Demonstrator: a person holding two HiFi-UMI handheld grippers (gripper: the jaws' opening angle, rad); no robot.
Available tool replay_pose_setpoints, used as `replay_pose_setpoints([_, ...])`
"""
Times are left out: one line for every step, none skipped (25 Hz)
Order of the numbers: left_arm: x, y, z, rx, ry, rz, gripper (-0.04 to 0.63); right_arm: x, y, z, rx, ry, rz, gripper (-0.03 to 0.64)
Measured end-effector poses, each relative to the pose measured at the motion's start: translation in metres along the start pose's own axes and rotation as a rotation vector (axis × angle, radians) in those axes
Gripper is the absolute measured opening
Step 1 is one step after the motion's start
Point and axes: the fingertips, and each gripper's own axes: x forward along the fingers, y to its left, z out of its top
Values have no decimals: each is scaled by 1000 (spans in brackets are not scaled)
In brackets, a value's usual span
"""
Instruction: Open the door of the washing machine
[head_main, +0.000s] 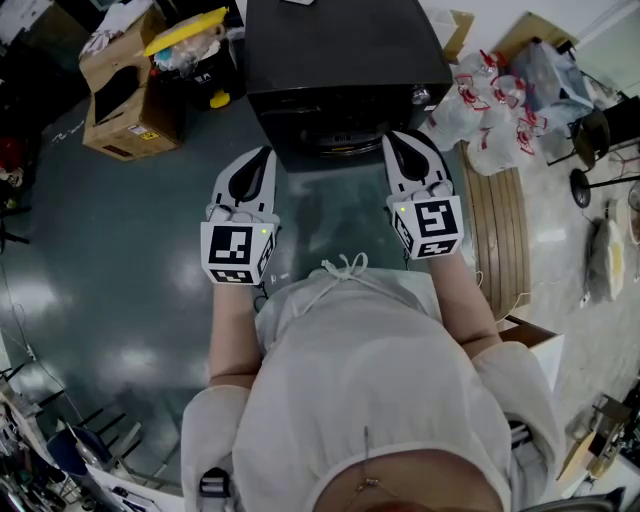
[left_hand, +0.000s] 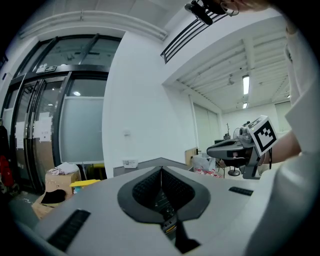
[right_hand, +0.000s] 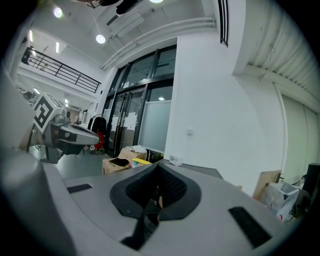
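- Black washing machine (head_main: 345, 70) stands on the floor, seen from above in the head view. Its door (head_main: 335, 148) shows only as a curved dark rim on the side facing the person, and from this angle it looks closed against the machine's front.
- Silver knob (head_main: 420, 97) sits at the machine's right front corner.
- Left tool (head_main: 264, 155) is held just in front of the machine's left front corner, pointing towards it. Its tips are near the front but not touching it. In the left gripper view its jaws (left_hand: 161, 169) are pressed together with nothing between them.
- Right tool (head_main: 396, 140) is held just in front of the machine's right front corner, its tips close beside the door rim. Whether they touch the rim cannot be told from above. In the right gripper view its jaws (right_hand: 159, 167) are also pressed together and empty.
- Each tool carries a cube with black and white square markers at the end away from the machine.
- Person in a white top (head_main: 370, 380) stands in front of the machine, with both forearms reaching towards it.
- Dark grey-green floor (head_main: 120, 250) surrounds the machine.
- Open cardboard box (head_main: 125, 100) lies to the left of the machine, with a yellow object (head_main: 185, 30) just beyond it.
- White plastic bags (head_main: 490, 110) with red print are heaped to the right of the machine.
- Curved wooden slatted piece (head_main: 505, 230) lies on the floor in front of the bags.
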Motion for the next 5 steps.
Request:
replay_pose_setpoints([0,1,0,0,-1,0,21,0,1,0,1,-1,1,2])
replay_pose_setpoints([0,2,0,-1,-3,1,21,2,2,0,3,-4,3,2])
replay_pose_setpoints([0,4,1,-1,-6,3,21,3,3,0,5,-7,5,3])
replay_pose_setpoints([0,6,1,-2,-10,6,21,5,4,0,7,-11,8,2])
replay_pose_setpoints([0,8,1,-3,-14,9,21,7,5,0,9,-15,10,2])
